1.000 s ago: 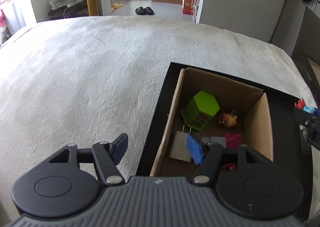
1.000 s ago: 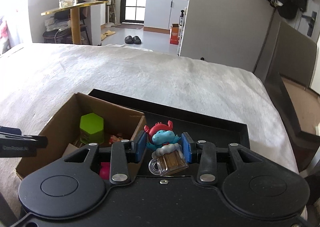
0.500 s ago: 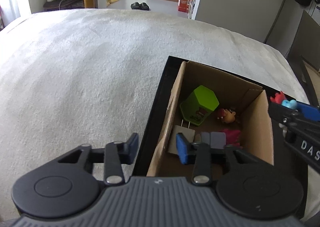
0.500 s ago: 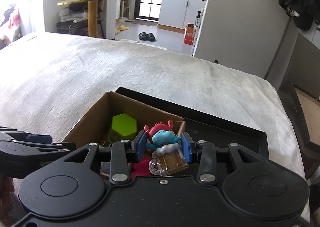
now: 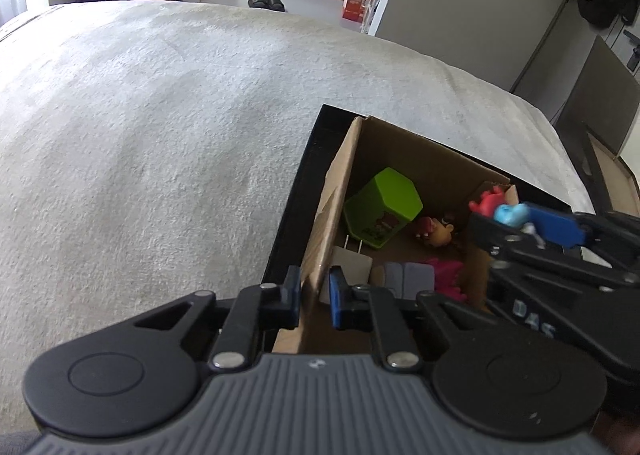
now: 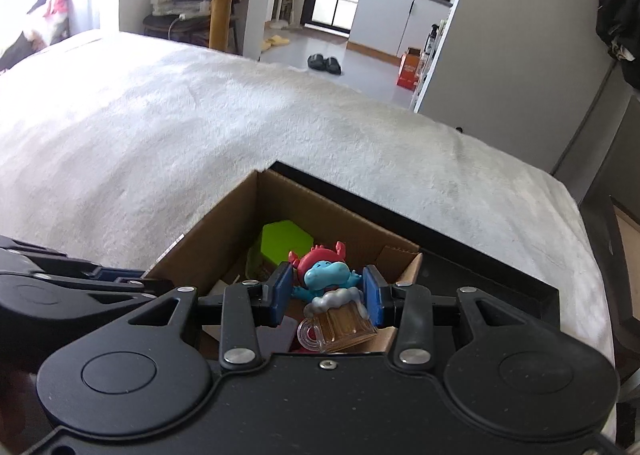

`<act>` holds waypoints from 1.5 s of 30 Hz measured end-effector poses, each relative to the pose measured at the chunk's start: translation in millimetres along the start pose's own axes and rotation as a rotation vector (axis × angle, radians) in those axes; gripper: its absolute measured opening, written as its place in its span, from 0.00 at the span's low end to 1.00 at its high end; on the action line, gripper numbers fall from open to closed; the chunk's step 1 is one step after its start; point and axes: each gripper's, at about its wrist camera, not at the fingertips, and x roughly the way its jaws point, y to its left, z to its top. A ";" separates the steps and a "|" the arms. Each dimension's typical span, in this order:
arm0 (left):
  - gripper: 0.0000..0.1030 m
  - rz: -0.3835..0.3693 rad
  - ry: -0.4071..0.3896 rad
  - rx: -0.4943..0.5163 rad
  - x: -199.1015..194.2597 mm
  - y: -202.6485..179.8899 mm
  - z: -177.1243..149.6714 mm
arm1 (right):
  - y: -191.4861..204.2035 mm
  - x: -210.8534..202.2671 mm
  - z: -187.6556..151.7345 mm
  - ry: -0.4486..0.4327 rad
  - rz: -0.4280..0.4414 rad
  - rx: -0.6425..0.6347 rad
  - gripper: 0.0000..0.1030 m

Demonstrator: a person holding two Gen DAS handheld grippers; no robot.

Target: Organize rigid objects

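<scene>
On the far left spreads the pale grey fuzzy blanket that covers the whole surface. On it lies a shallow black tray, and an open brown cardboard box stands in the tray's left part. The left gripper straddles the box's near left wall; its jaws have just been closing, and the blue pads now sit either side of the cardboard, seemingly pinching it, though a thin gap is hard to rule out. Inside the box lie a lime-green hexagonal plastic container on its side, a small brown-and-red figurine, grey flat blocks and a pink piece. Over the box's right side, the right gripper clamps a blue toy figure with a red cap sitting on an amber beer mug.
</scene>
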 end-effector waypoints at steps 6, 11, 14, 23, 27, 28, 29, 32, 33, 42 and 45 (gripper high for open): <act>0.13 -0.018 -0.001 -0.003 2.3 1.7 1.4 | 5.6 15.6 0.0 0.030 -0.001 -0.015 0.37; 0.13 -0.030 0.006 -0.016 5.9 6.7 1.4 | 10.1 25.4 4.4 0.023 0.004 -0.009 0.37; 0.13 -0.041 0.014 -0.029 8.3 9.8 2.0 | 13.9 26.2 5.2 0.013 -0.020 -0.022 0.41; 0.13 -0.053 0.020 -0.040 10.7 13.1 2.8 | 8.9 10.9 -13.4 0.033 -0.046 -0.019 0.48; 0.13 -0.054 0.021 -0.037 9.8 13.0 2.7 | 0.2 0.1 -21.6 0.040 -0.063 0.012 0.50; 0.13 -0.053 0.020 -0.035 9.3 12.6 2.6 | -2.2 -3.1 -23.0 0.039 -0.072 0.021 0.51; 0.13 -0.047 0.021 -0.030 9.2 11.4 2.3 | -4.0 -6.1 -24.4 0.037 -0.081 0.027 0.53; 0.13 -0.034 0.043 -0.027 10.3 9.0 5.9 | -10.6 -14.8 -27.5 0.029 -0.092 0.056 0.54; 0.13 -0.035 0.045 -0.034 9.1 9.6 7.1 | -13.3 -17.8 -28.2 0.024 -0.094 0.070 0.54; 0.22 0.013 0.033 -0.002 -17.1 -4.0 12.8 | -44.7 -51.5 -34.7 -0.016 -0.077 0.217 0.57; 0.33 0.035 0.016 0.007 -30.6 -9.0 15.4 | -54.8 -60.8 -35.1 -0.031 -0.070 0.262 0.61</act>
